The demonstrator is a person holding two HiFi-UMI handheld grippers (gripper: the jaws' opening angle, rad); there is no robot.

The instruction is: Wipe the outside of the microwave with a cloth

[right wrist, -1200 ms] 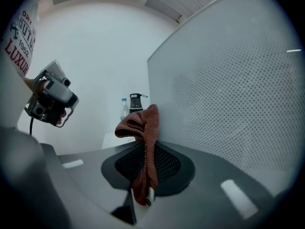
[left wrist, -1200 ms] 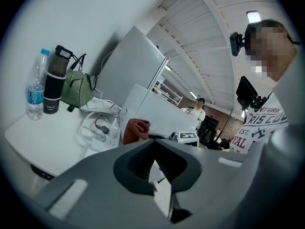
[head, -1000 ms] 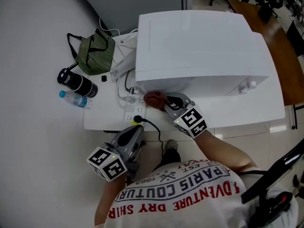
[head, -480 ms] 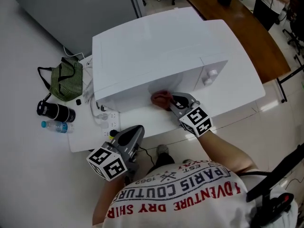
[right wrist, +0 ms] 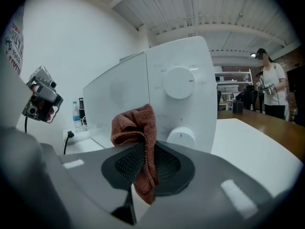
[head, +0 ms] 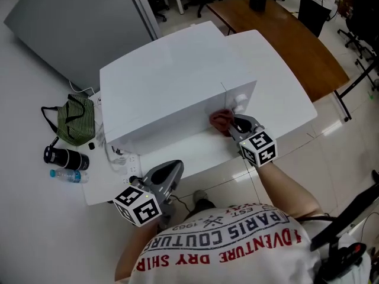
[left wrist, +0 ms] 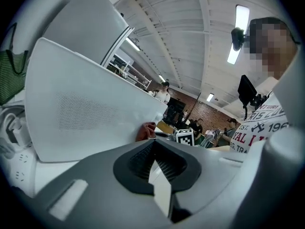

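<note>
The only words we can read stand on the person's white T-shirt (head: 225,241), at the near edge of the head view and upside down to it. They are "EST." with a year beginning 196, "PARIS COUTUR" in dark letters, and "DVENTURE DRY SHIR" in red, its ends cut off. The fine marks round the dials (right wrist: 178,82) of the microwave (right wrist: 119,94) are too small for us to read.

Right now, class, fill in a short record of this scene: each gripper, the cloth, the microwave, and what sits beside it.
left gripper: jaws shut, empty, off the table's edge
right gripper: jaws shut on cloth
cloth: reddish-brown, bunched, at the microwave front by its knobs
microwave: white, door closed, on white table
beside it: green striped bag, water bottle
</note>
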